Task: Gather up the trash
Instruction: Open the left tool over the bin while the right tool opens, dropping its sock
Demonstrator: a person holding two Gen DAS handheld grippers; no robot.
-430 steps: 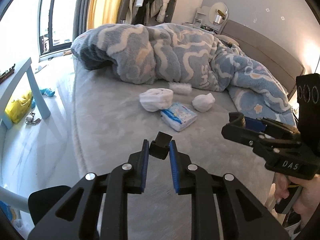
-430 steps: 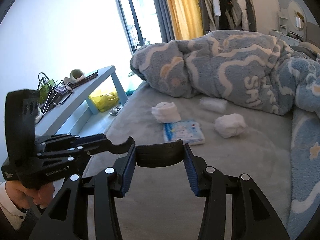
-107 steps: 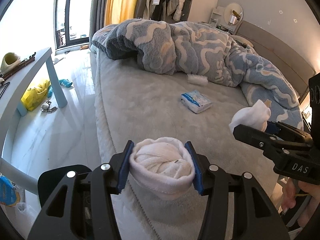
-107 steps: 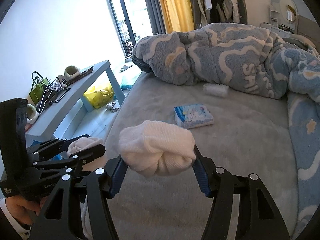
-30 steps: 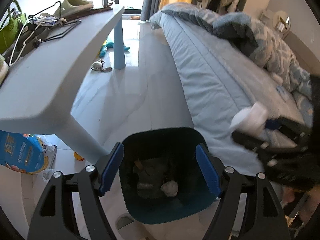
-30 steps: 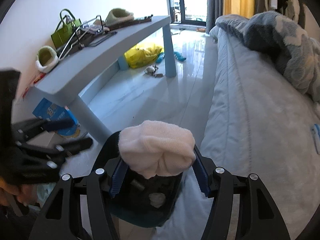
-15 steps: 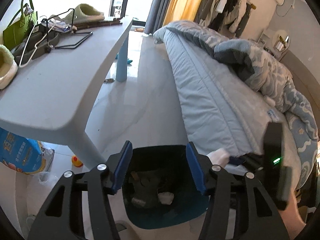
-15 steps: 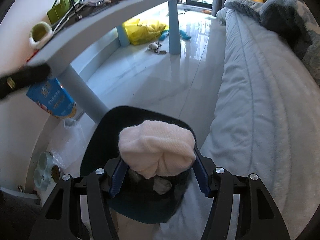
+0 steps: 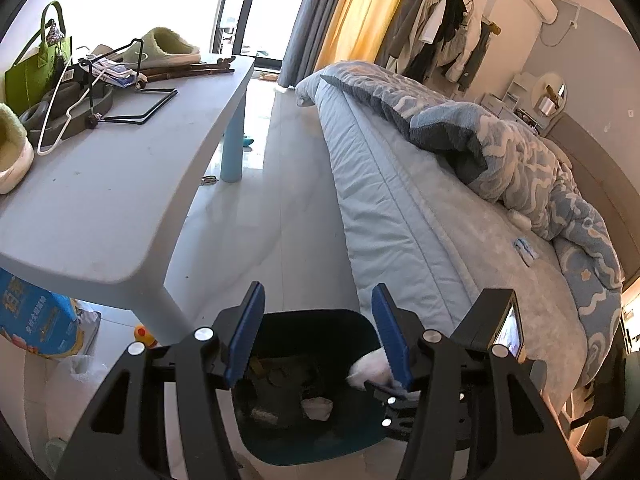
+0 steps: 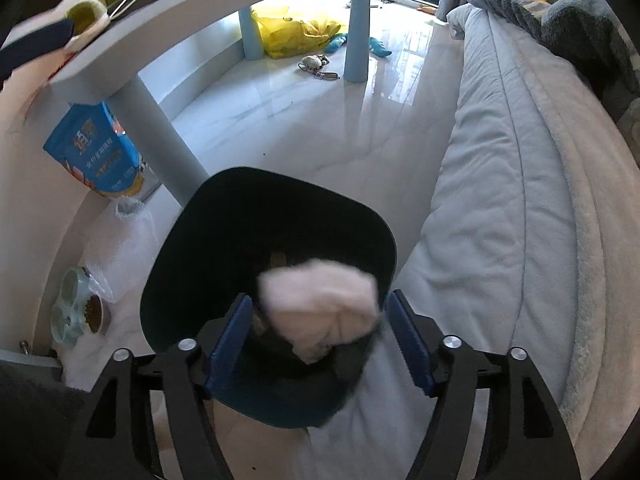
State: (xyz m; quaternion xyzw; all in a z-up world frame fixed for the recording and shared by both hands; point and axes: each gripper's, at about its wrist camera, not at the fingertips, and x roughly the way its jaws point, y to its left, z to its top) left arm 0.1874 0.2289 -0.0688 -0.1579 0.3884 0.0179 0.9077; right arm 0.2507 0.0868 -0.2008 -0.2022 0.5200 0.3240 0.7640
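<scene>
Trash in the form of a balled white cloth wad (image 10: 320, 308) is seen between the blue pads of the right hand-held gripper (image 10: 320, 340), directly above the open mouth of the dark trash bin (image 10: 224, 216). The jaws of that gripper have just been opening; a gap shows between each pad and the wad, which is blurred, so it is no longer pinched. In the left wrist view the same wad (image 9: 370, 368) appears at the bin's right rim, partly hidden behind a pad.

The left hand-held gripper (image 9: 318, 338) is held spread over the bin (image 9: 320, 320), with nothing between its pads. Inside the bin a small crumpled white scrap (image 9: 317, 407) and other dim litter are seen at the bottom.

To the bin's left a pale blue worktop (image 9: 120, 200) stands on round legs; a blue printed bag (image 10: 98, 152) leans by the nearest leg, and a pet food dish (image 10: 80, 312) lies on the floor near the bin. On the worktop a green tote bag (image 9: 38, 68), a wire hanger (image 9: 72, 96) and a green slipper (image 9: 168, 46) are carried. Beyond the bin, under the worktop, a yellow plastic bag (image 10: 296, 30) lies on the glossy floor.

To the bin's right the bed (image 9: 400, 208) is set just beside it, with a blue patterned blanket (image 9: 512, 152) heaped on it and a tissue packet (image 9: 526, 248) lying on the sheet.
</scene>
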